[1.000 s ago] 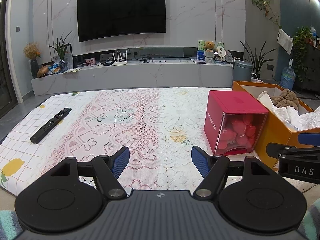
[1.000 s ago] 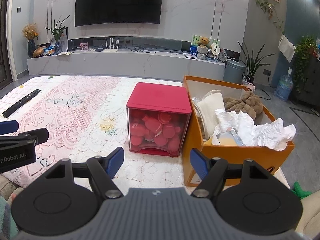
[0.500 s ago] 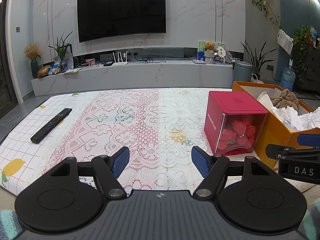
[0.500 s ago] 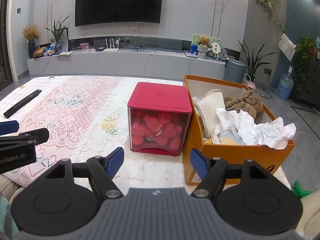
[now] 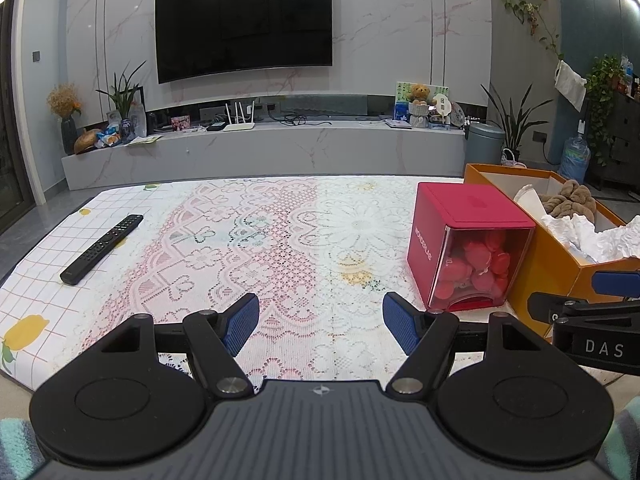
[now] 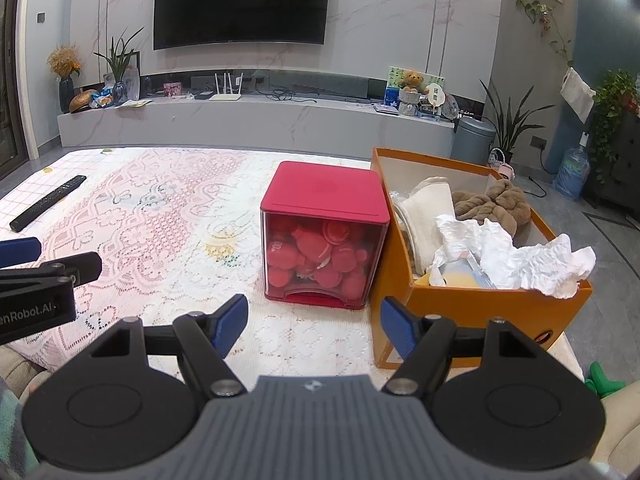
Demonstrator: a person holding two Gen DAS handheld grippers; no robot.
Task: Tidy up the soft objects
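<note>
Both grippers, left (image 5: 320,322) and right (image 6: 314,320), hover with jaws released and empty, seemingly staged before the orange box (image 6: 480,312) of soft items.

Red cube container with clear front (image 6: 324,236) sits right of centre on the lace-covered surface (image 6: 168,216), touching or just beside the open orange cardboard box (image 6: 480,308) to its right. In the box: brown plush toy (image 6: 492,204) at back, crumpled white paper (image 6: 520,256) in front. Black remote control (image 5: 102,249) lies far left. Wall-mounted black TV (image 5: 244,26) behind, upper centre.
</note>
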